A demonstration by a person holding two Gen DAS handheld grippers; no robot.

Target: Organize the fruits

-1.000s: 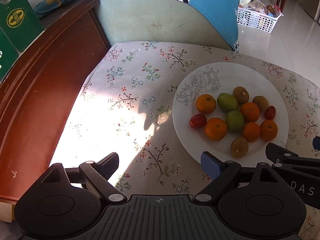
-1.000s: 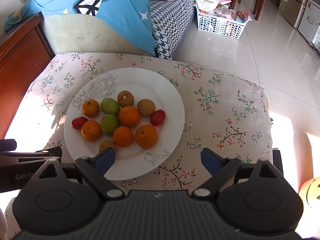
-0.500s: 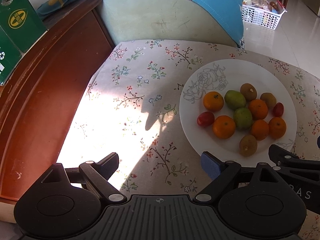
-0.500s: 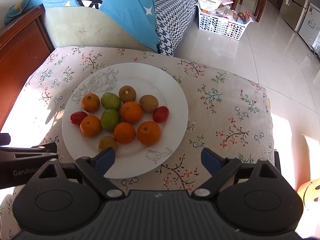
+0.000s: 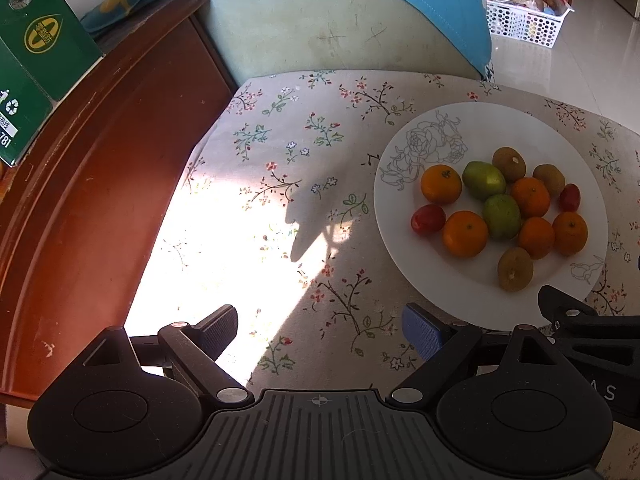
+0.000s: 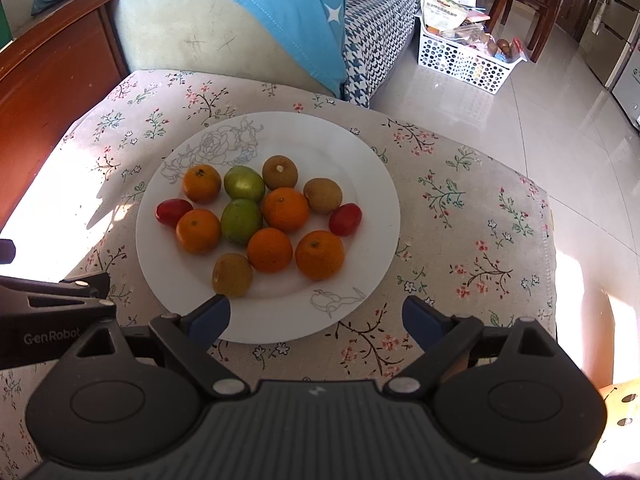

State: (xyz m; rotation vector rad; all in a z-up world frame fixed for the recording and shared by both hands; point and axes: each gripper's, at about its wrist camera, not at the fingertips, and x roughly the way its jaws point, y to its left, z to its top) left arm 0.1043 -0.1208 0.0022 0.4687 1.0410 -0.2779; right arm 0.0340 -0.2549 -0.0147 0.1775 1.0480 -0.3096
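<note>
The left gripper (image 5: 318, 328) hangs with its fingers spread and empty over bare flowered cloth (image 5: 280, 184); the white plate (image 5: 404, 248) of fruit lies off to its right. The right gripper (image 6: 316, 316) — fingers also spread, holding nothing — sits at the plate's near rim, so it looks the nearer one. A kiwi (image 6: 232, 275) lies just ahead of its left finger (image 6: 210, 316), the oranges and green fruit farther in.

White plate (image 6: 372, 184) with grey line-drawn rose; on it orange mandarins (image 6: 285, 209), green fruits (image 6: 241, 221), brown kiwis (image 6: 280, 172), red tomatoes (image 6: 345, 219); beige cloth (image 6: 460, 216) with floral sprigs; blue cushion (image 6: 296, 12); white perforated basket (image 6: 464, 62)
</note>
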